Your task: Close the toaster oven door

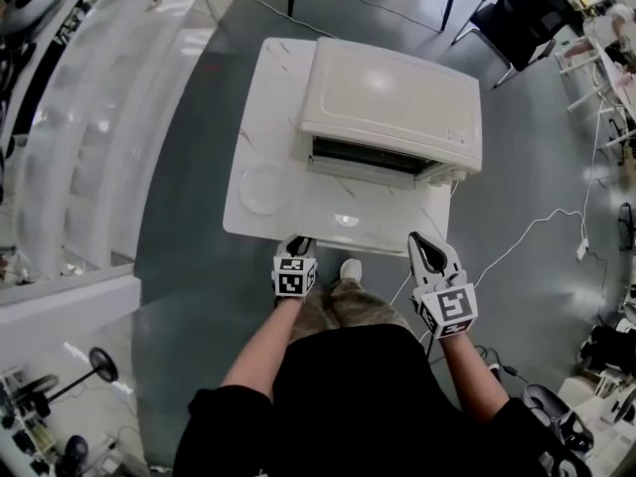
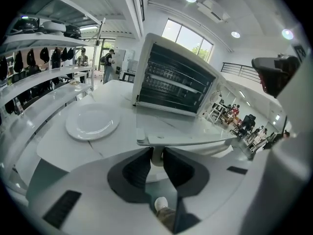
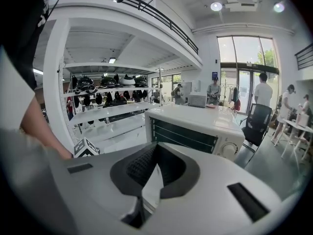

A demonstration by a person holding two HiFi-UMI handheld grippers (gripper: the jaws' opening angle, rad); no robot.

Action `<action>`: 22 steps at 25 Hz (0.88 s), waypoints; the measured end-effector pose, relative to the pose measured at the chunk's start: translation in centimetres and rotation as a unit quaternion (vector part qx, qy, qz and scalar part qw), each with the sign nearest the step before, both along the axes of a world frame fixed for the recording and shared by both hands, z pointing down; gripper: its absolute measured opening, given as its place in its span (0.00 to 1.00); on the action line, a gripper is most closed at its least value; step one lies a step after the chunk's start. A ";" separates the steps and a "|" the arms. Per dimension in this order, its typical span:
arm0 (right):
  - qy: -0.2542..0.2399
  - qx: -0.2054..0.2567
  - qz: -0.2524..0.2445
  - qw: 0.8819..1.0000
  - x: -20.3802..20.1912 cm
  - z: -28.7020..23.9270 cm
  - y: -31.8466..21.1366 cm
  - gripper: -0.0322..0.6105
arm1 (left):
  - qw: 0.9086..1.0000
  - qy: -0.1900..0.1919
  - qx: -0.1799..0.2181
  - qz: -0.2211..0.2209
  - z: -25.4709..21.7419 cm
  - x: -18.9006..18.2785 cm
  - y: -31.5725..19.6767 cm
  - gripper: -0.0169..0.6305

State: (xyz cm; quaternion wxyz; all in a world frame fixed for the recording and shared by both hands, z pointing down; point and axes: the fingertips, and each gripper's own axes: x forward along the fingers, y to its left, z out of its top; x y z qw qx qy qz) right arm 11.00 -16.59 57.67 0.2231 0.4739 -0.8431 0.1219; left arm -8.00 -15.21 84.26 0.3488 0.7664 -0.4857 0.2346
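Observation:
The white toaster oven (image 1: 393, 102) stands on a white table (image 1: 253, 117), and its glass door (image 1: 370, 207) lies folded down flat toward me. My left gripper (image 1: 296, 249) is at the door's front edge. In the left gripper view its jaws (image 2: 156, 161) are shut on the white door handle (image 2: 156, 154) under the door (image 2: 188, 140), with the oven's open cavity (image 2: 171, 84) beyond. My right gripper (image 1: 422, 244) hangs off the table's front right corner, shut with nothing in it. From the right gripper (image 3: 154, 153) the oven (image 3: 195, 126) shows ahead.
A white plate (image 1: 264, 189) lies on the table left of the door, also seen as the plate (image 2: 93, 122) from the left gripper. White shelving (image 1: 89, 117) runs along the left. A black chair (image 1: 522, 13) and floor cables (image 1: 537, 227) are to the right.

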 end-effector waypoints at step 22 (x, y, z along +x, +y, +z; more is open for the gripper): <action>-0.058 0.032 0.022 0.998 0.9 -3.1 0.8 0.08 | 0.999 -0.006 -0.033 -0.012 -6.5 0.4 -0.9 0.16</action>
